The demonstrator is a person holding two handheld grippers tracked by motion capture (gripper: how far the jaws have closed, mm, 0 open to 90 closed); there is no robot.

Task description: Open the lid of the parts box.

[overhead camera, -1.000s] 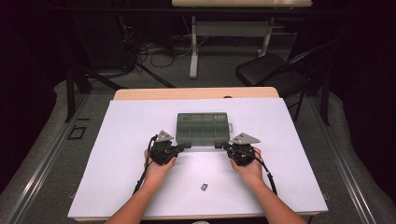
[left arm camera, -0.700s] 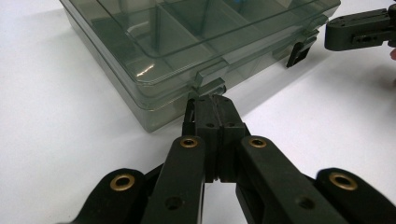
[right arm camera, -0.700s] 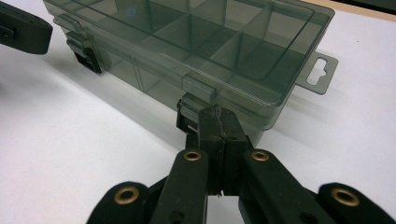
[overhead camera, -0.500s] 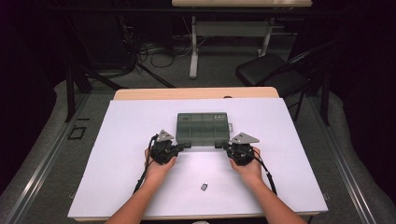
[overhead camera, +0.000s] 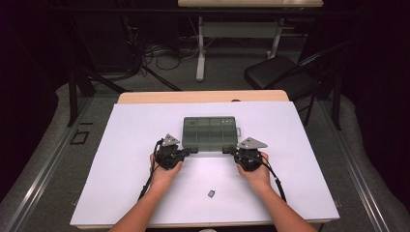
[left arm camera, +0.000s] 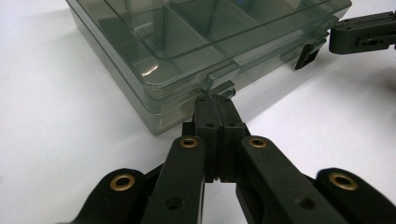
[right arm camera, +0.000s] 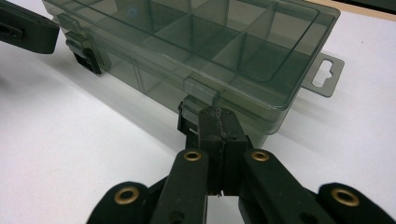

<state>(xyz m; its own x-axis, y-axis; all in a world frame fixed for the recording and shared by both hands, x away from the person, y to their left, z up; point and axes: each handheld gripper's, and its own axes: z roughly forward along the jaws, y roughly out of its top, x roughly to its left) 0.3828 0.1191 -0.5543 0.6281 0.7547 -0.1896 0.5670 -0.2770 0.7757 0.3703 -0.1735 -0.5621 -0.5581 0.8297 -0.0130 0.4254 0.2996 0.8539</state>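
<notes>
Comparing with the earlier high views, nothing has shifted: both hands stay put at the near edge of the compartment box (overhead camera: 210, 133) on the table (overhead camera: 130, 145). Left hand-held gripper (left arm camera: 214, 100) has its jaws fully closed, tips touching the box's near-left latch (left arm camera: 219, 80) without clasping it. Right hand-held gripper (right arm camera: 215, 116) is likewise closed, tips against the near-right latch (right arm camera: 200, 95). Behind both, nearer the person, a small dark piece (overhead camera: 212, 193) lies unmoved
</notes>
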